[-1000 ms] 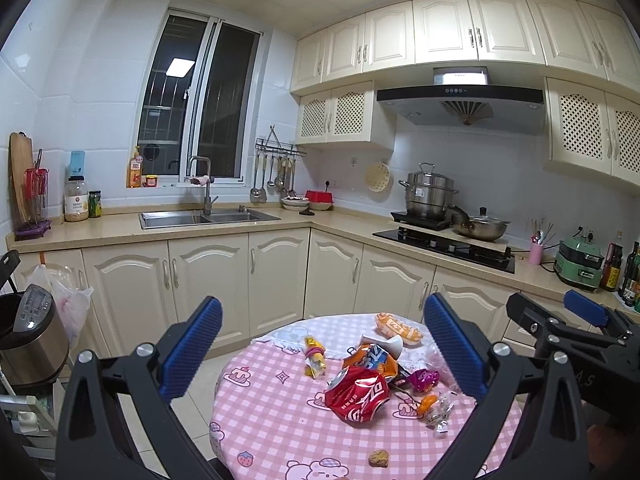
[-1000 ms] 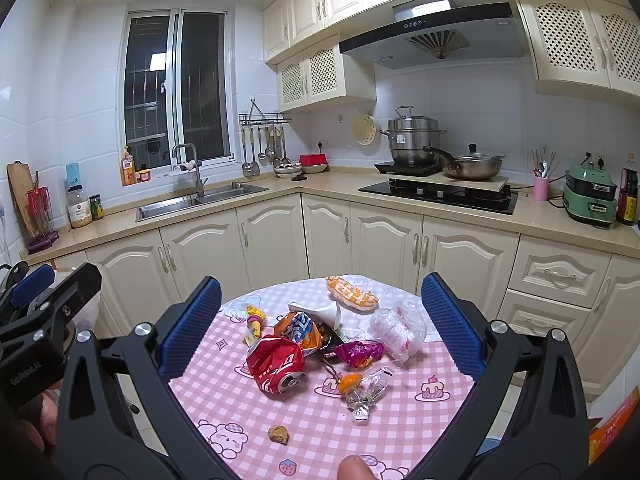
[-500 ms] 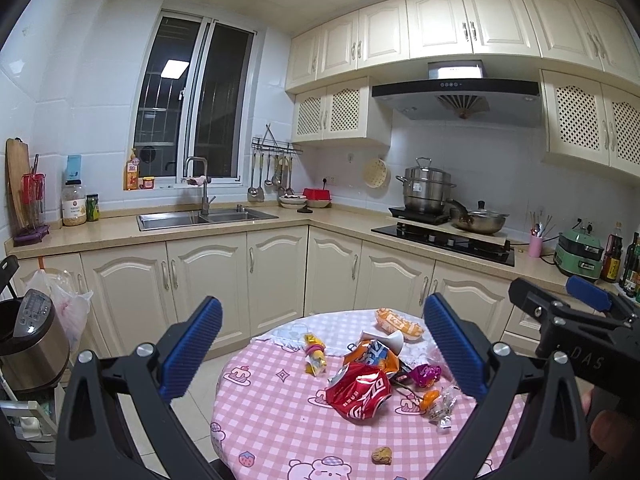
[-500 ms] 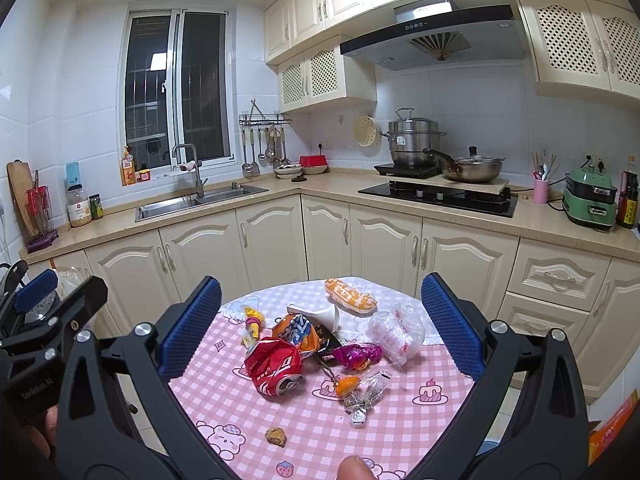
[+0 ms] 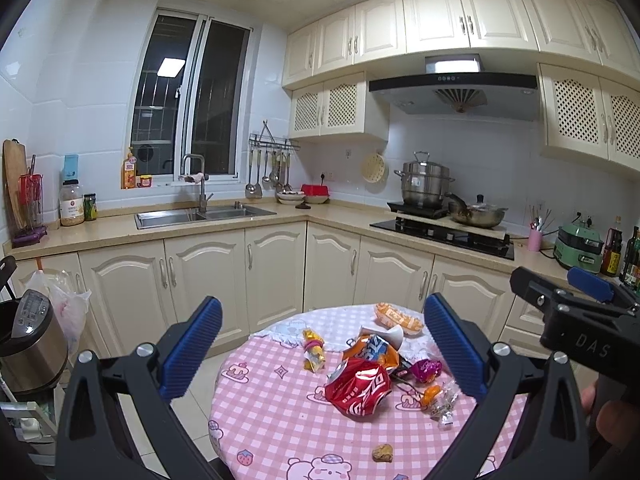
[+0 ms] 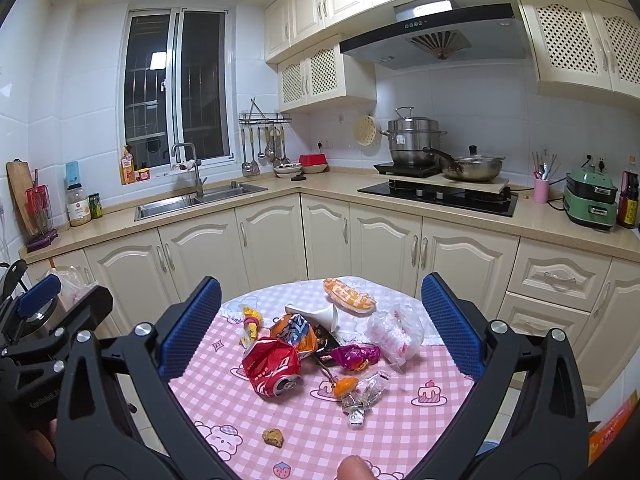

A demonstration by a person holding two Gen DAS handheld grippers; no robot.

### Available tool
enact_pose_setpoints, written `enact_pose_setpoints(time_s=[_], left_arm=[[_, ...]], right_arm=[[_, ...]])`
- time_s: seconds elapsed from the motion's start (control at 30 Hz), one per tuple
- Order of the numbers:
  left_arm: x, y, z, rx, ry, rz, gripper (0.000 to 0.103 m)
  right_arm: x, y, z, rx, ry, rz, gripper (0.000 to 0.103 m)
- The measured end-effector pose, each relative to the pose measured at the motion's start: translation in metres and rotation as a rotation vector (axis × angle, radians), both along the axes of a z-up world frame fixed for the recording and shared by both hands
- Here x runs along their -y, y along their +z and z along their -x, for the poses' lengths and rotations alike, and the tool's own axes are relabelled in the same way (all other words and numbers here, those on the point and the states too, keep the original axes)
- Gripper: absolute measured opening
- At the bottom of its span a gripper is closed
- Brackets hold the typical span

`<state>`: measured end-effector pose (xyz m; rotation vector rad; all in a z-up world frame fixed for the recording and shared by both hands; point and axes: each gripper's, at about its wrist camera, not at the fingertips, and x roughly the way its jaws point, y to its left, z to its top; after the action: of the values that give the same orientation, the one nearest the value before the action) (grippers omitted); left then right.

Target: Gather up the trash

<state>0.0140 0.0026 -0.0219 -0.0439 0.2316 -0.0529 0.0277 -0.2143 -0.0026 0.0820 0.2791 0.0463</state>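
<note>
Pink cloth: checked, covered the round table (image 6: 400, 424), lower centre of both views.
Trash: lay in a loose heap mid-table, touching or overlapping in places.
Can (image 6: 272, 368): red, crushed, at the heap's near left in the right view; likely light and stiff, with dented slick sides, best pinched across a flattened fold.
Orange wrapper (image 6: 296, 330): just behind the can; probably thin, crinkly, easy to pinch at a free edge.
Purple wrapper (image 6: 354, 356): right of the can, foil-like, likely slippery.
Clear bag (image 6: 396, 332): right side of the heap, soft; take a bunched corner.
Paper cone (image 6: 320, 314): white, on its side behind the heap, easily crushed.
Crumb (image 6: 273, 437): small brown lump alone near the front edge; may crumble.
Left gripper (image 5: 320, 344): jaws spread wide, holding nothing, above the table.
Right gripper (image 6: 320, 320): jaws likewise spread, empty, framing the heap.
Progress: judged unstarted; nothing gathered.
</note>
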Motion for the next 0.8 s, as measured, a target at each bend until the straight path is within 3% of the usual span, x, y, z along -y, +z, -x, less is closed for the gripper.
enact_pose_setpoints(time_s=[0.33, 0.8], left_arm=[[0.015, -0.035, -0.021, -0.097, -0.051, -0.051, 0.099], [0.055, -0.165, -0.079, -0.424, -0.197, -0.174, 0.099]], right_arm=[[0.024, -0.025, -0.012, -0.060, -0.033, -0.020, 0.098], [0.066, -0.108, -0.054, -0.287, -0.097, -0.035, 0.098]])
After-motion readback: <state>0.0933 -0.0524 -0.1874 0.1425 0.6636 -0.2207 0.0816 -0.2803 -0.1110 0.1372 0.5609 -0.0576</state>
